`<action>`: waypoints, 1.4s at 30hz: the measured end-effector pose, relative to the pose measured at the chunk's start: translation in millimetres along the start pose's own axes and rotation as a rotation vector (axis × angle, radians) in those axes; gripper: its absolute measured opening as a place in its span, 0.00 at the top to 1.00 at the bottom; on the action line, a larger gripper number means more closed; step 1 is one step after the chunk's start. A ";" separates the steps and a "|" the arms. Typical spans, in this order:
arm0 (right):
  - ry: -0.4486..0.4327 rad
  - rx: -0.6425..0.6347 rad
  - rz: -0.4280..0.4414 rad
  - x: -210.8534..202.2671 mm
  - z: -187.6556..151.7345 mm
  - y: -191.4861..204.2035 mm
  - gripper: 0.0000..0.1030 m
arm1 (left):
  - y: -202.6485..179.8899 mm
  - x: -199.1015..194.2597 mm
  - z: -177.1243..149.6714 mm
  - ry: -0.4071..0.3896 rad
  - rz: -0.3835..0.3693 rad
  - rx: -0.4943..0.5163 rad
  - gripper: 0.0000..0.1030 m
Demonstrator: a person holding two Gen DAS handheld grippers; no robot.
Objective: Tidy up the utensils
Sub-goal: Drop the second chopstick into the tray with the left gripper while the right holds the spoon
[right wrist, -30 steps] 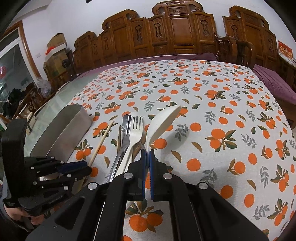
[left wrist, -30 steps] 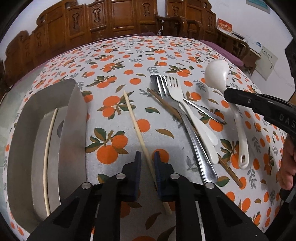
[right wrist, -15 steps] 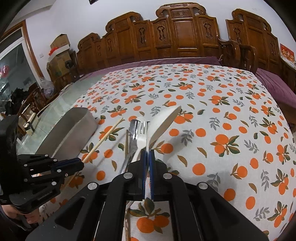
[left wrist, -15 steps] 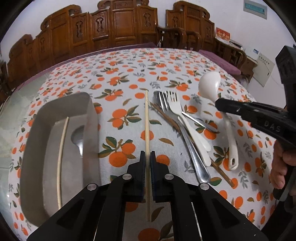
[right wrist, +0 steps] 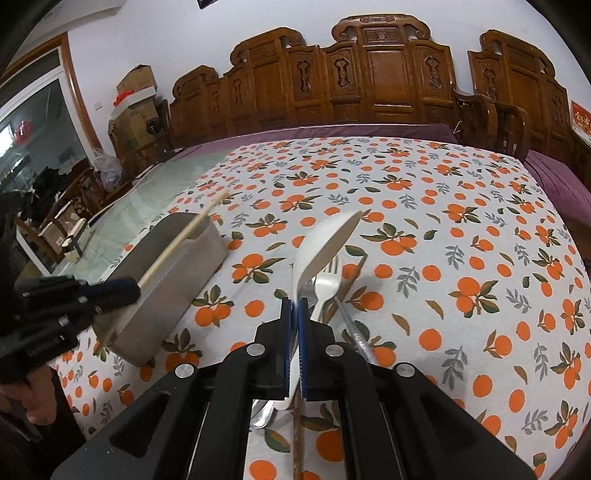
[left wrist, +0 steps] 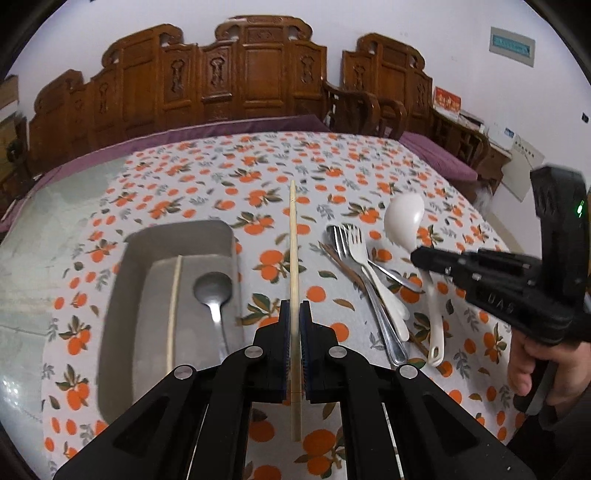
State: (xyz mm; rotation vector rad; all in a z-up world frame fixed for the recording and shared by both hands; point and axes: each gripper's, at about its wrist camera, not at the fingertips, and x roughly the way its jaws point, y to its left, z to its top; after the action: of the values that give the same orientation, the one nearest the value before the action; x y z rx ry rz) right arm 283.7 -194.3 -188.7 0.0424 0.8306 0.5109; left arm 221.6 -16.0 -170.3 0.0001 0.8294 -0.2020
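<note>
A row of carved, reddish-brown wooden chair backs (right wrist: pixel 373 74) lines the far side of the counter (right wrist: pixel 461 206), which wears a white cloth printed with oranges and green leaves over a purple under-cloth (right wrist: pixel 369 131). Behind the chairs rises a plain white wall (left wrist: pixel 406 22) carrying a small framed blue-green sign (left wrist: pixel 511 46). To the left, stacked cardboard boxes (right wrist: pixel 135 96) stand in the corner beside a wood-framed glass door (right wrist: pixel 40 122) that lets in daylight.
</note>
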 end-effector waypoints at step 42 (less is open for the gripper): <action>0.016 -0.047 0.027 5.6 -5.6 31.0 0.96 | 97.4 21.9 -24.3 0.113 0.113 -0.126 0.96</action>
State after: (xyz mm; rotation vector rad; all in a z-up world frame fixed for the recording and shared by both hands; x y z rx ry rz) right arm 269.9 -165.5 -189.2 0.0059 0.8339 0.5565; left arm 235.5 77.6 -210.4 -0.0604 0.9505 -0.0435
